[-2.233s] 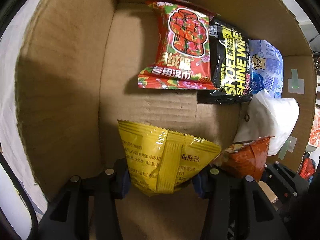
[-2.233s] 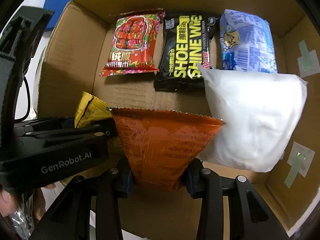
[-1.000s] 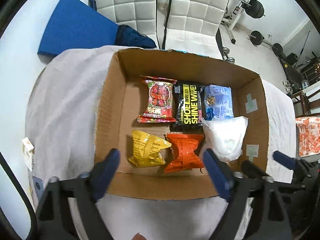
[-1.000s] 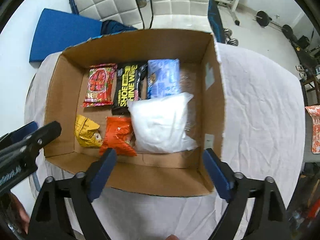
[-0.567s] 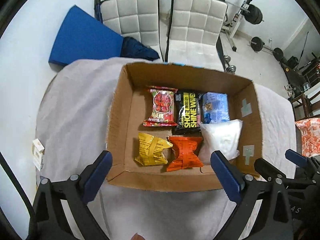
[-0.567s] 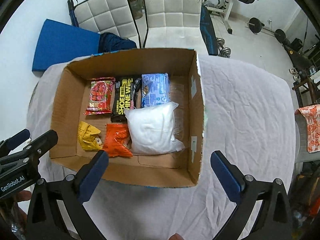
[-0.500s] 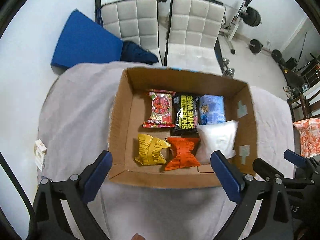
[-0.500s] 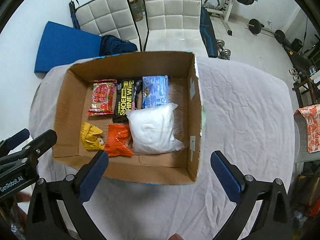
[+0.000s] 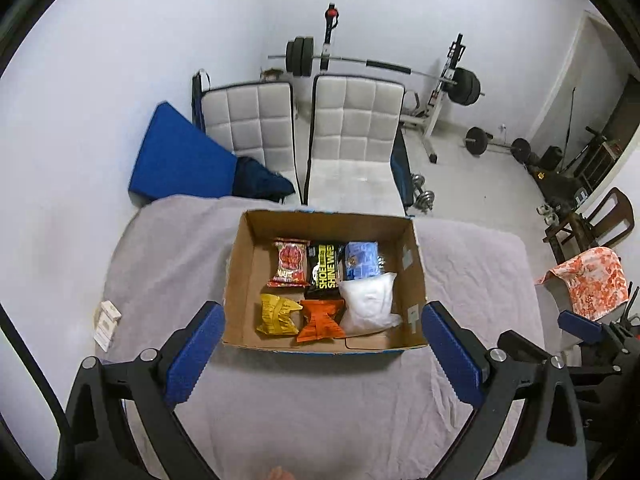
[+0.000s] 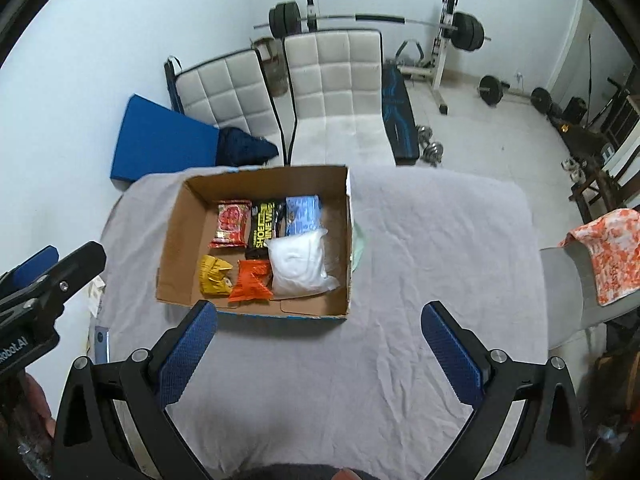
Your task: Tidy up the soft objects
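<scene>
Cardboard box (image 9: 240, 280) sits on the cloth-covered bench (image 9: 320, 408), ahead of the left gripper (image 9: 320, 344) and centred between its jaws. The left jaws are spread wide and hold nothing. The right gripper (image 10: 320, 340) is likewise spread wide and empty; from its view the box (image 10: 176, 240) lies ahead and toward the left jaw.

Contents of the box (six soft packs):
- Far row: red pack (image 9: 290, 263), black pack (image 9: 325, 272), blue pack (image 9: 362, 260), side by side.
- Near row: yellow pack (image 9: 276, 315), orange pack (image 9: 321, 320), white pouch (image 9: 370, 306), the pouch overlapping the blue pack's near edge.

No pack touches either gripper.
</scene>
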The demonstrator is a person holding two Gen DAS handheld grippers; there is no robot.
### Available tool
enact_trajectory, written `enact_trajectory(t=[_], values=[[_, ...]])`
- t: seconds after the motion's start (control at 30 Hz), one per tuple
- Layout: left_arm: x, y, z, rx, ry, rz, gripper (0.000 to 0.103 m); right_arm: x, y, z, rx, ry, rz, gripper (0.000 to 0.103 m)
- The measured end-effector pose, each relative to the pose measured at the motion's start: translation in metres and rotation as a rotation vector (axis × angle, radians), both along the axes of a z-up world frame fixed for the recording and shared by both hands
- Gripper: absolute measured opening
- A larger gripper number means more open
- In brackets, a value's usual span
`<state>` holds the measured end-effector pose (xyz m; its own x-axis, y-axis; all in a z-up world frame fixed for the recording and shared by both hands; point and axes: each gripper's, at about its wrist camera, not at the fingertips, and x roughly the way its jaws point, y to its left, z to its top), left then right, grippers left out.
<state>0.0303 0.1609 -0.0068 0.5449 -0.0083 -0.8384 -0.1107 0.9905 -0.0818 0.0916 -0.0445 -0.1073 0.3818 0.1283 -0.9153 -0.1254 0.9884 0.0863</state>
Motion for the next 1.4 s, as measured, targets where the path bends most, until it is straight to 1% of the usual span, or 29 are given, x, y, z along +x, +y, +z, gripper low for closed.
enact_trajectory(t=[0.1,0.17,0.23,0.4,0.47,0.63,1.1,1.4], values=[[-0.015,-0.003,0.019,-0.03,-0.021,0.002,0.101,-0.014,-0.007,0.022,0.008,-0.023,0.0,0.103],[-0.024,-0.004,0.029,-0.03,-0.031,0.004,0.101,-0.023,-0.012,0.035,0.016,-0.036,0.0,0.103],[-0.031,-0.006,0.038,-0.015,-0.039,0.004,0.101,-0.03,-0.016,0.048,0.018,-0.047,0.001,0.103],[-0.041,-0.011,0.048,0.029,-0.049,0.021,0.101,-0.046,-0.018,0.071,0.009,-0.079,0.019,0.103],[-0.044,-0.012,0.048,0.025,-0.048,0.022,0.101,-0.049,-0.018,0.075,0.0,-0.088,0.023,0.103],[-0.046,-0.014,0.044,0.014,-0.028,0.024,0.101,-0.052,-0.019,0.079,-0.005,-0.088,0.028,0.103],[-0.051,-0.022,0.035,0.026,0.015,0.008,0.101,-0.056,-0.023,0.075,-0.044,-0.079,0.013,0.103],[-0.049,-0.023,0.032,0.055,0.023,0.01,0.101,-0.057,-0.027,0.075,-0.05,-0.073,0.0,0.103]])
